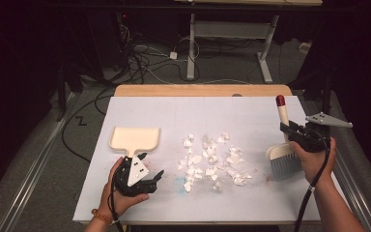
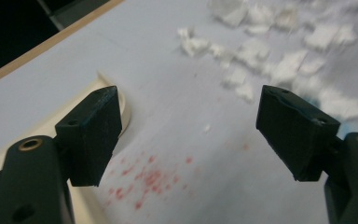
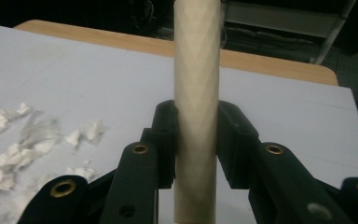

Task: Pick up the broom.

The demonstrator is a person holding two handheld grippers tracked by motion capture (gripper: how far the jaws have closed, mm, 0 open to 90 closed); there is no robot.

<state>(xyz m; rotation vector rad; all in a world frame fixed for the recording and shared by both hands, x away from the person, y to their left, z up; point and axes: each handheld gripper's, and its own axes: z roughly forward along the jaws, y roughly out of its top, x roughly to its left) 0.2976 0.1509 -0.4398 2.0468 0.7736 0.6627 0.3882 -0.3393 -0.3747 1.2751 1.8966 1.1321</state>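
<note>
Dim room with tangled floor cables (image 1: 140,60) and a white desk frame (image 1: 232,41) beyond a wooden tabletop (image 1: 203,90) overlaid by a white sheet (image 1: 193,116). Scattered across the sheet's centre: torn white paper scraps (image 1: 211,162), bunched loosely between dustpan and brush, also visible at upper right in the left gripper view (image 2: 270,51) and at lower left in the right gripper view (image 3: 14,144). Left of the scraps: cream dustpan (image 1: 135,138), lying flat, open mouth away from the person, short handle pointing back toward the left gripper (image 1: 147,176). Left gripper held low by the left hand (image 1: 121,193), just behind the dustpan handle; jaws spread wide with nothing between them, a curved cream edge of the dustpan (image 2: 123,105) showing beside the near jaw. Faint red speckled stain (image 2: 144,179) on the sheet under the jaws. Right of the scraps: hand brush (image 1: 284,159), grey bristles down on the sheet, cream handle rising upright to a red tip (image 1: 280,100). Right gripper (image 1: 297,133), held by the right hand (image 1: 314,159), clamped on the brush handle (image 3: 196,107) partway up, both jaws pressed against its sides. Grey three-cornered plate (image 1: 328,120) on top of the right gripper, black cable (image 1: 314,193) trailing down along the forearm.
</note>
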